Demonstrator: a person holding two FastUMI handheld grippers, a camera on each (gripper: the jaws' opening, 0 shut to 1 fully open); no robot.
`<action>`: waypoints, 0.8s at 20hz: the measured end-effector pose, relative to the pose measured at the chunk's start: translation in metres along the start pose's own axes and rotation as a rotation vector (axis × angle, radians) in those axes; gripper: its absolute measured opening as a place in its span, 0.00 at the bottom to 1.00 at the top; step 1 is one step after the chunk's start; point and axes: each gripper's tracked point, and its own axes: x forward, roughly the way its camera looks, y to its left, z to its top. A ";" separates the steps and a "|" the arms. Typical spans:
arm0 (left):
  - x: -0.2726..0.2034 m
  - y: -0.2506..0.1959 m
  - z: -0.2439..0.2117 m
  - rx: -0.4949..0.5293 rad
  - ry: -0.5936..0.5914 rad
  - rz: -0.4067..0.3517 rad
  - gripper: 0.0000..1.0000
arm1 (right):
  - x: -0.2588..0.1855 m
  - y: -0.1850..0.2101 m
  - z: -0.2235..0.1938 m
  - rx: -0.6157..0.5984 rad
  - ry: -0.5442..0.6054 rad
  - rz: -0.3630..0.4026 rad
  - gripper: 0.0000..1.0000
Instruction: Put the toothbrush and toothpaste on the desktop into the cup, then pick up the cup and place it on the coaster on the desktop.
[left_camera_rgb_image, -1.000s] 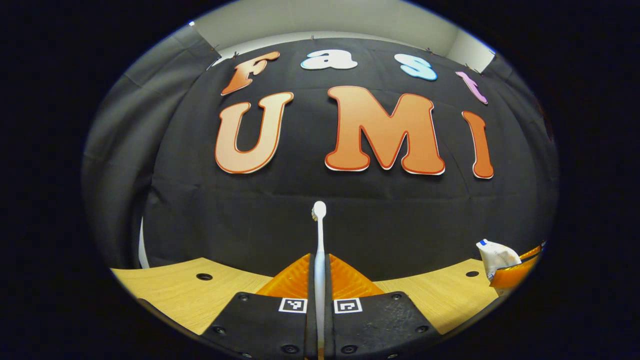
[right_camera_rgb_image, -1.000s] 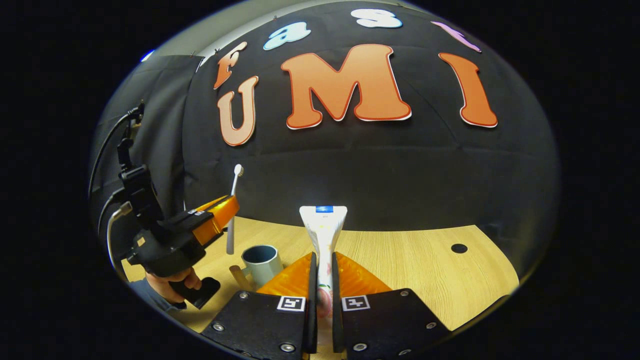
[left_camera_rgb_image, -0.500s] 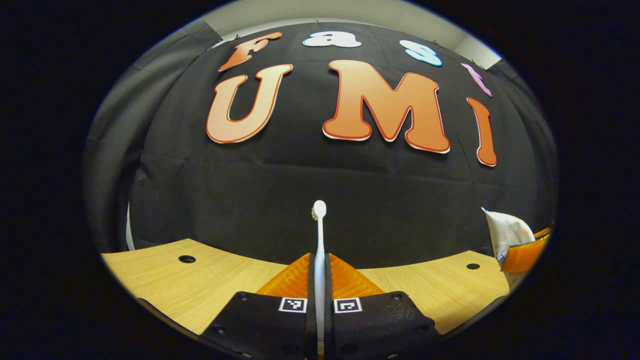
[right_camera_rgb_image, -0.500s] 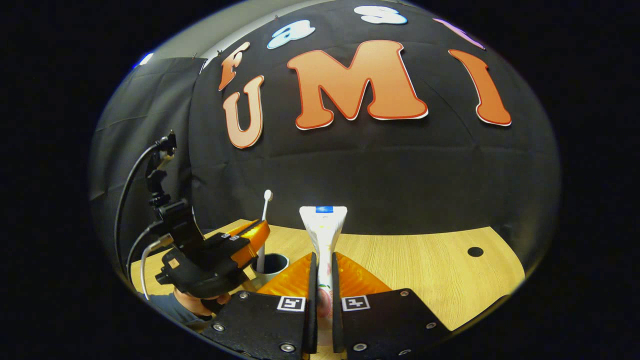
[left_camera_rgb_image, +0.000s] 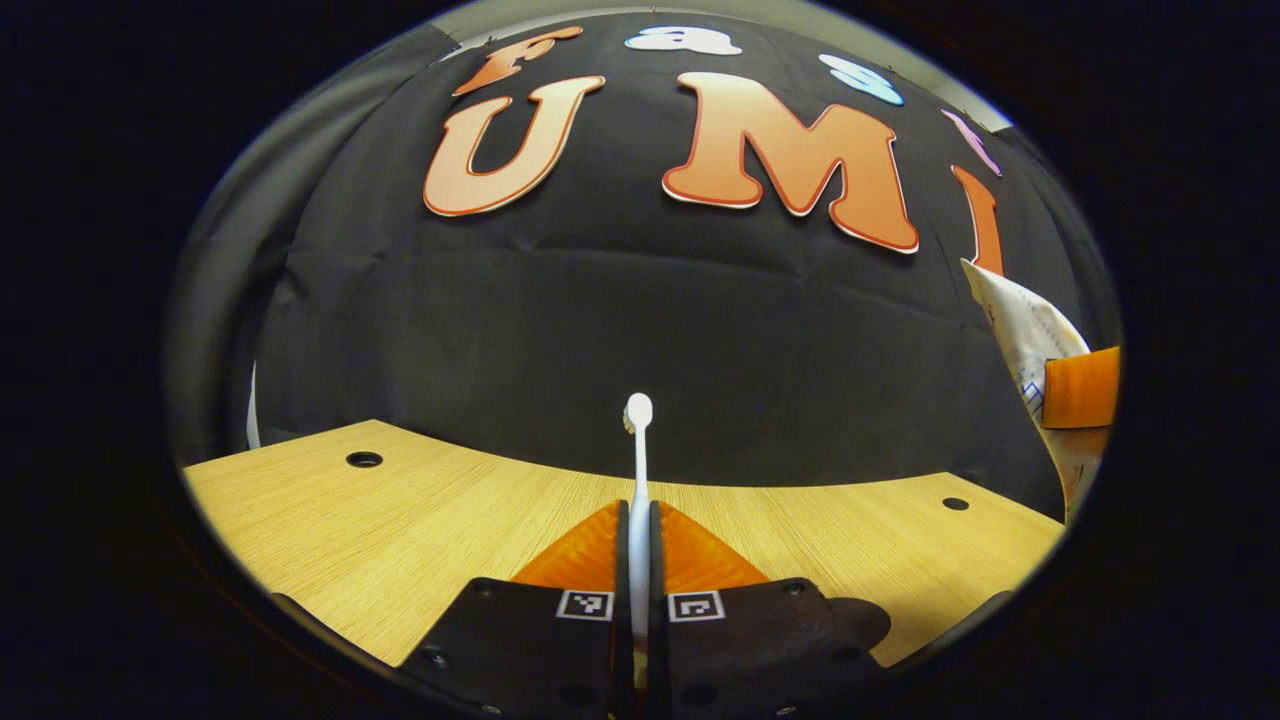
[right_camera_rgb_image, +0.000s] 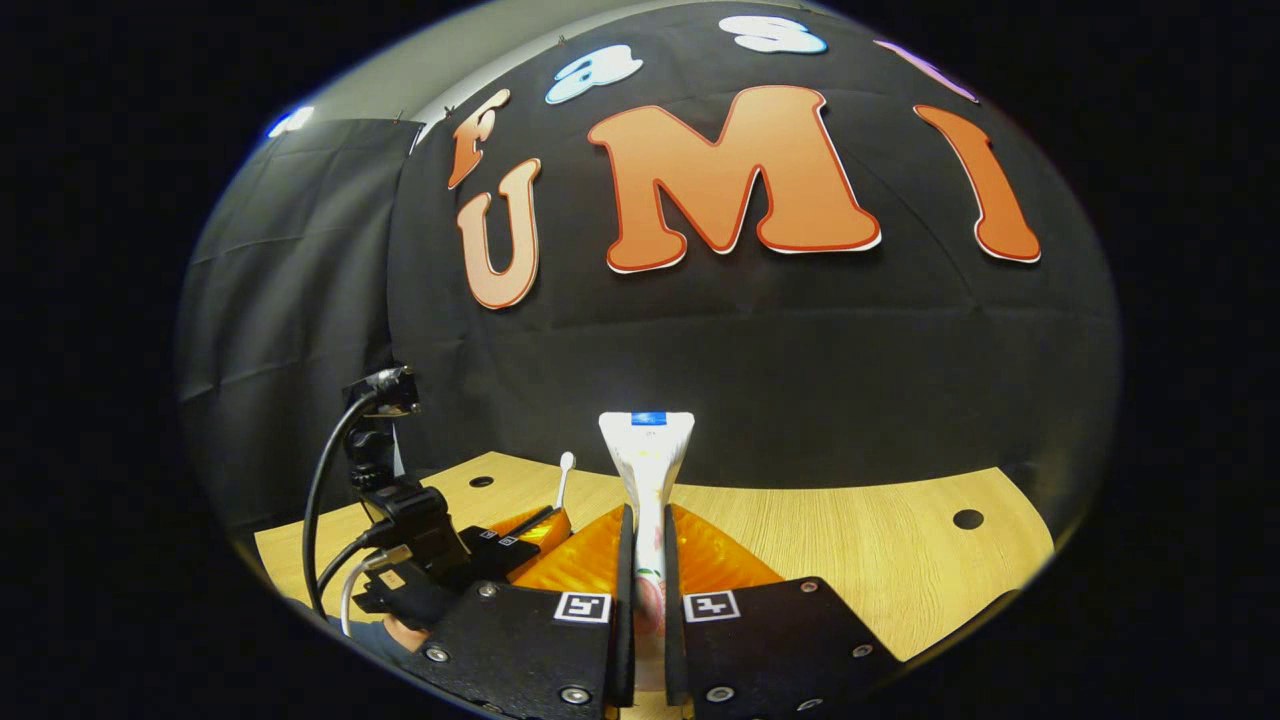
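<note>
Toothbrush (left_camera_rgb_image: 638, 455) stands upright, pinched by the left gripper (left_camera_rgb_image: 640, 520); right gripper (right_camera_rgb_image: 646, 525) pinches the toothpaste (right_camera_rgb_image: 647, 470) upright.

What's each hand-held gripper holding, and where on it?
Left hand-held gripper: white toothbrush, clamped low on its handle, head up. Right hand-held gripper: white toothpaste tube, by its lower body.

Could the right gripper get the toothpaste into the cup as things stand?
Probably not yet. The right gripper grips the toothpaste upright, but the left gripper with the toothbrush sits low at its left, where the cup would be; the cup itself is hidden.
</note>
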 end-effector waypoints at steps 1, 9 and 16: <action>0.000 0.001 0.000 0.002 0.005 0.004 0.05 | 0.003 0.002 -0.001 0.004 -0.001 0.001 0.12; -0.024 -0.002 -0.002 -0.002 0.081 -0.078 0.29 | 0.016 0.007 -0.004 0.036 -0.004 0.006 0.12; -0.072 0.014 0.001 -0.002 0.166 -0.119 0.81 | 0.037 0.034 0.013 0.039 -0.058 0.065 0.12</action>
